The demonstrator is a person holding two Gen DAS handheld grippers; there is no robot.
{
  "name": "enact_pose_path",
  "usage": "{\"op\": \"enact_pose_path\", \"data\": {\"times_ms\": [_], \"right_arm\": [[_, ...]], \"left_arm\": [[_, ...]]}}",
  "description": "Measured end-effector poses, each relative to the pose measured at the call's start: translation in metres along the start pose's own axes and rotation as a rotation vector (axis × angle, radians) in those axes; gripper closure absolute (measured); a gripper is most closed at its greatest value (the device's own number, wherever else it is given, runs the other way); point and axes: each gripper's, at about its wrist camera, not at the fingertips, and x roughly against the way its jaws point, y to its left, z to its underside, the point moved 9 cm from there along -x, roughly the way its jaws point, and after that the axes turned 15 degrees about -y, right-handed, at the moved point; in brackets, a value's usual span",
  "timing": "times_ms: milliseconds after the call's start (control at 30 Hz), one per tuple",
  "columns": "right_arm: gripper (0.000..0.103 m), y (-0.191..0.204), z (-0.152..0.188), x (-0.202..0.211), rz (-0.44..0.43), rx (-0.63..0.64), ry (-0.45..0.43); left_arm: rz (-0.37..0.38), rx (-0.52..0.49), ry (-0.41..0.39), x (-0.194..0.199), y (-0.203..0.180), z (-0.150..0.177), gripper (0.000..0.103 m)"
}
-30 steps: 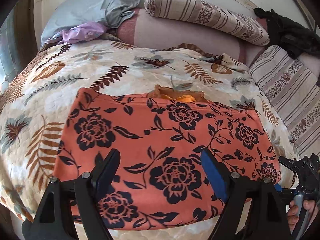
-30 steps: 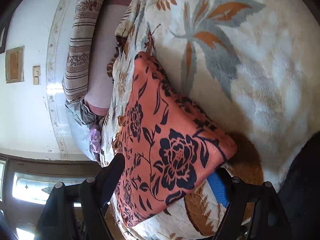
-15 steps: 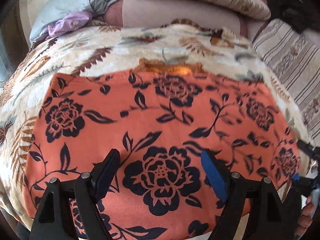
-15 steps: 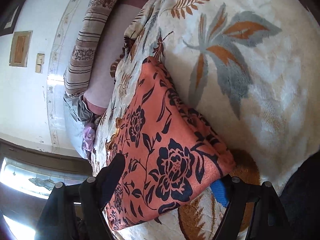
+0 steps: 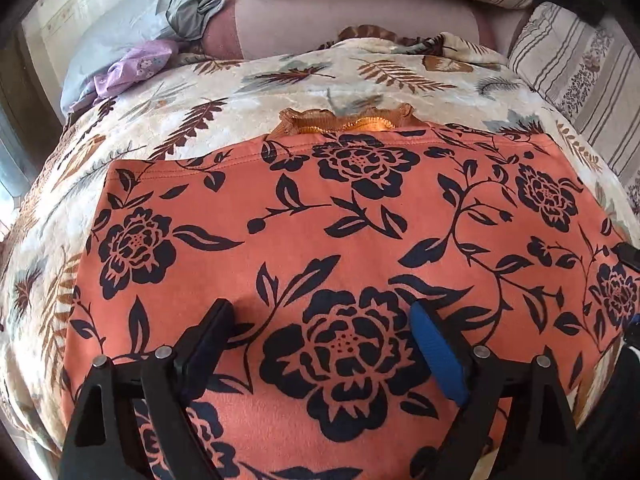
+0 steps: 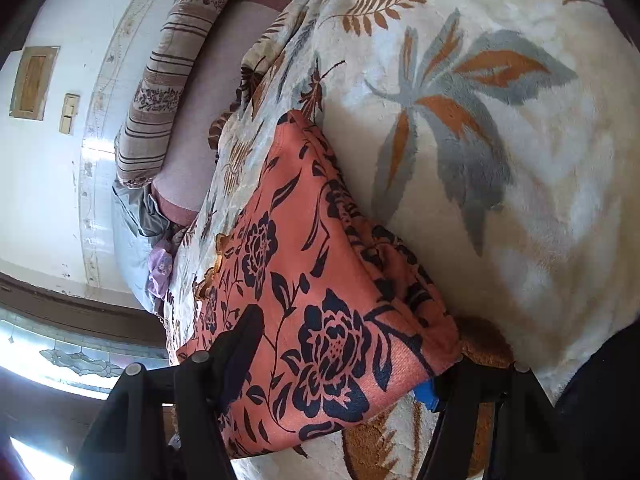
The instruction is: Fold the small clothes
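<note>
On the bed [image 5: 132, 128], your left claw [image 5: 320, 340] hovers spread over the orange garment [image 5: 360, 220]; your right claw [image 6: 340, 360], jaws just closing, straddles its corner. Pinch next, then fold.

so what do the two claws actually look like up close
Both are matte black plastic. The left claw has angular struts with silver rivets, one dark finger and one with a ribbed blue pad. The right claw matches, its blue pad mostly hidden.
</note>
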Motion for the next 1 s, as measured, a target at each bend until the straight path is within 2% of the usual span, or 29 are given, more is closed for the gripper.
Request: {"op": "enact_pose_path", "data": {"times_ms": [67,133,167,200,233,300,367,500,567,633,767,833,900,1000], "right_arm": [[0.034,-0.001,0.001,-0.001,0.0,0.012,0.005],[0.035,0.001,0.001,-0.001,0.006,0.041,0.006],[0.046,0.003,0.002,-0.002,0.015,0.068,0.01],[0.073,0.003,0.003,-0.004,0.028,0.091,0.024],[0.081,0.004,0.004,-0.007,0.042,0.101,0.037],[0.087,0.009,0.003,-0.007,0.064,0.141,0.036],[0.089,0.027,0.0,-0.002,0.058,0.201,0.016],[0.09,0.085,-0.003,0.012,-0.001,0.318,-0.028],[0.09,0.122,0.003,0.018,-0.043,0.391,-0.049],[0.09,0.161,0.017,0.023,-0.095,0.477,-0.059],[0.09,0.231,0.074,0.018,-0.204,0.64,-0.03],[0.09,0.249,0.108,0.008,-0.239,0.7,0.004],[0.09,0.247,0.139,-0.012,-0.242,0.708,0.075],[0.091,0.218,0.185,-0.054,-0.178,0.738,0.201]], "left_arm": [[0.018,0.047,-0.068,0.014,0.003,-0.011,0.014],[-0.011,0.036,-0.1,0.018,0.007,-0.01,0.014],[-0.016,0.021,-0.046,0.008,0.007,0.001,0.014],[-0.004,0.005,0.027,-0.007,0.006,0.017,0.012],[-0.001,-0.003,-0.039,-0.006,0.007,0.014,0.01],[0.006,-0.006,-0.021,-0.005,0.008,0.012,0.01],[0.024,0.013,-0.007,-0.006,0.009,0.012,0.01],[0.053,0.012,-0.029,-0.004,0.009,0.011,0.01],[0.098,0.09,-0.034,0.004,0.017,0.006,0.011],[0.115,0.215,-0.076,0.015,0.037,-0.002,0.011],[0.115,0.456,-0.156,0.044,0.097,-0.012,0.011],[0.143,0.541,-0.169,0.054,0.119,-0.011,0.011],[0.174,0.586,-0.176,0.062,0.134,-0.011,0.011],[0.201,0.631,-0.167,0.064,0.145,-0.005,0.011]]}}
